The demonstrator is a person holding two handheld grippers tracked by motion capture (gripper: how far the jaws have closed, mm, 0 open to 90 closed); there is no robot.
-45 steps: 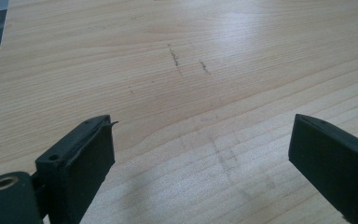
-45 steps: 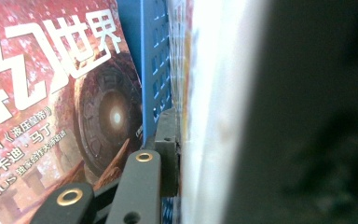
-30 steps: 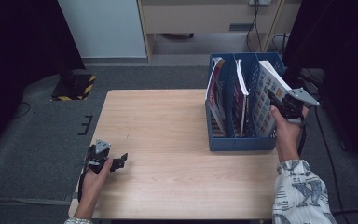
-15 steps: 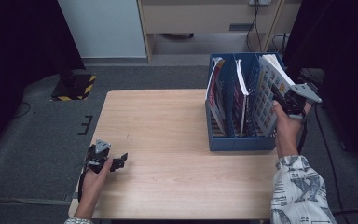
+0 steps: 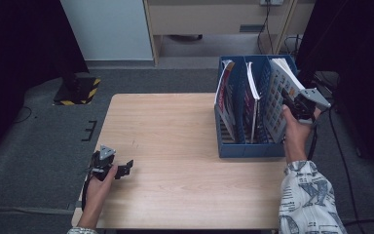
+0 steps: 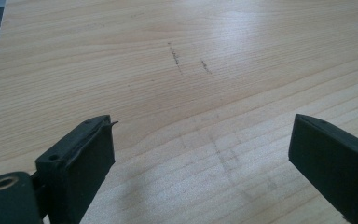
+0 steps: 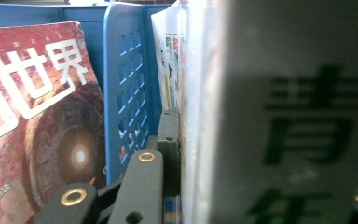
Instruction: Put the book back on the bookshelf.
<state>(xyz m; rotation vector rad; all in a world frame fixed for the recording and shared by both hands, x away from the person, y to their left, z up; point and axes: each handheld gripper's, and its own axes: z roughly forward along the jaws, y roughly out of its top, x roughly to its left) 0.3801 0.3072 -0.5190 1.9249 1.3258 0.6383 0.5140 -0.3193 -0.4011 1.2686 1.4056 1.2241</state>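
Note:
A blue file rack [image 5: 246, 148] with three compartments stands on the right side of the wooden table [image 5: 175, 126]. My right gripper [image 5: 292, 105] is shut on a white magazine [image 5: 277, 90] that leans in the rack's rightmost compartment. In the right gripper view the magazine [image 7: 279, 116] is blurred and very close, and one black finger [image 7: 170, 140] presses against its pages. A red magazine [image 5: 224, 92] stands in the left compartment and another [image 5: 251, 95] in the middle one. My left gripper [image 5: 126, 168] rests open near the table's front left, with only bare wood between its pads [image 6: 88, 158].
A blue perforated divider [image 7: 126, 84] separates the red magazine [image 7: 42, 116] from the held one. Grey carpet surrounds the table, a black stand with a yellow-striped base [image 5: 78, 90] sits on the floor at far left, and cables [image 5: 336, 146] trail on the floor at right.
My right gripper has shifted slightly to the right and away with the white magazine. The left gripper has stayed where it was.

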